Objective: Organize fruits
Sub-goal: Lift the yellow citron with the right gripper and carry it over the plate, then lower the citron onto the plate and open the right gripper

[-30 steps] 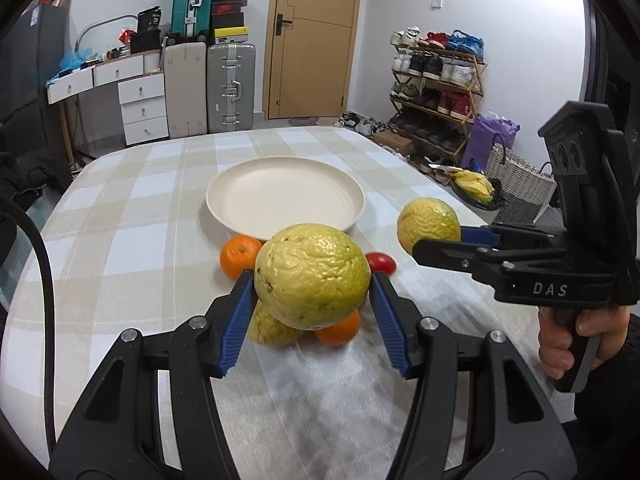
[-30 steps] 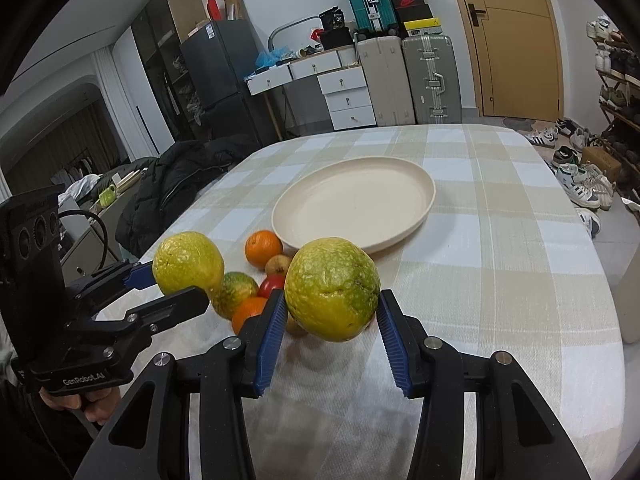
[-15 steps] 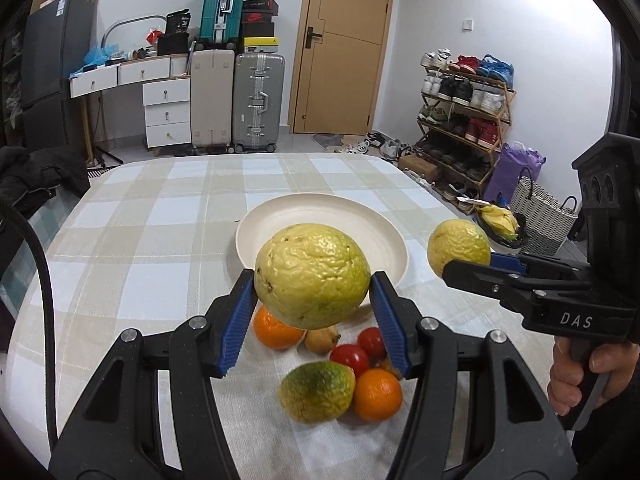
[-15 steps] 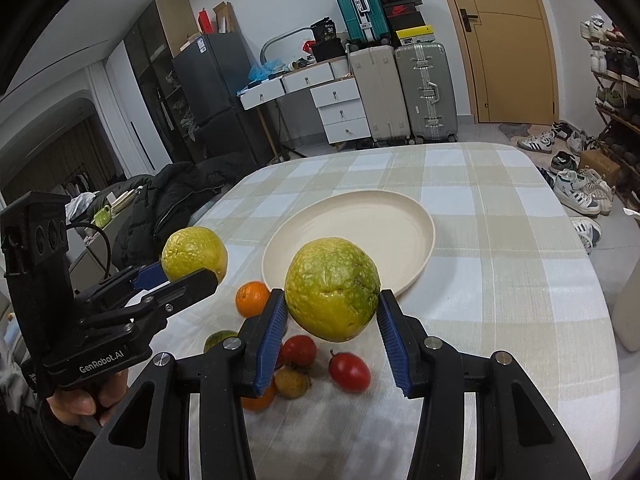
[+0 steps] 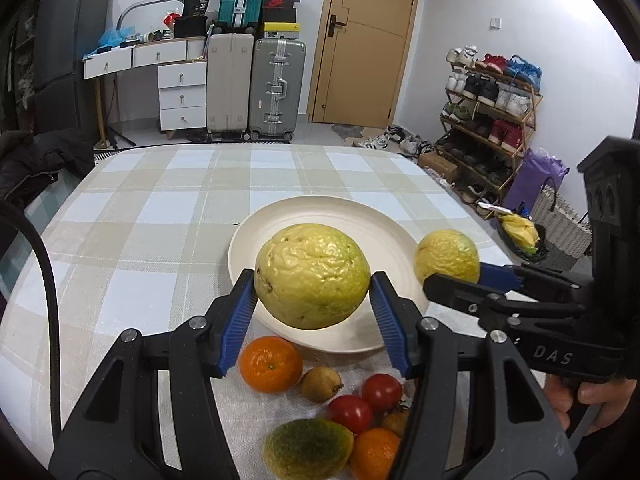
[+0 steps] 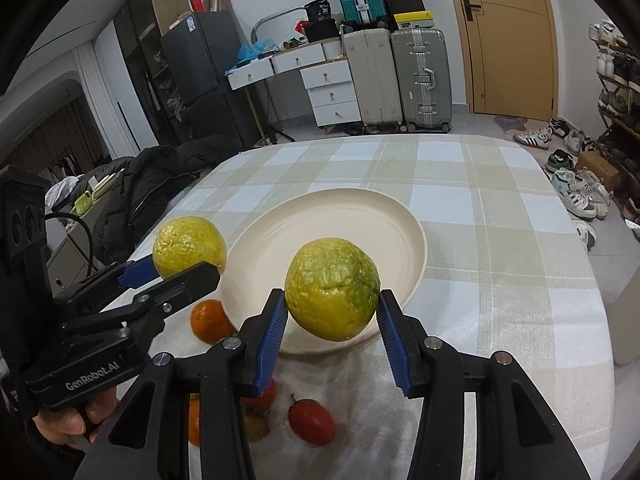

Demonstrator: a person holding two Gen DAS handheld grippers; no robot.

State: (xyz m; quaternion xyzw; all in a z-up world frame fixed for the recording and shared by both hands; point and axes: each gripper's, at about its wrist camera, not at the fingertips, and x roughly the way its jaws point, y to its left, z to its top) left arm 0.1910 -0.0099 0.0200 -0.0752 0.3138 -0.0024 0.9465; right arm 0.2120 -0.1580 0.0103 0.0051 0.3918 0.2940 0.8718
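Note:
My left gripper (image 5: 312, 300) is shut on a large bumpy yellow citrus (image 5: 312, 276), held above the near rim of the cream plate (image 5: 320, 216). My right gripper (image 6: 331, 320) is shut on a yellow-green citrus (image 6: 332, 288), also over the plate's near rim (image 6: 416, 236). Each gripper shows in the other view: the right one (image 5: 448, 276) with its fruit (image 5: 446, 256), the left one (image 6: 180, 272) with its fruit (image 6: 188, 246). On the cloth before the plate lie an orange (image 5: 270, 364), a small brown fruit (image 5: 320, 384), two red tomatoes (image 5: 382, 392), a green-yellow citrus (image 5: 308, 448) and another orange (image 5: 372, 454).
The checked tablecloth (image 5: 160, 220) covers a rounded table. A dark jacket (image 6: 160, 184) lies off its left edge. Suitcases (image 5: 276, 84), drawers and a door stand behind; a shoe rack (image 5: 488, 108) and basket stand to the right.
Both grippers have risen and moved forward with their citrus, from low over the fruit pile to above the plate's near rim. The pile now lies below and behind the fingertips.

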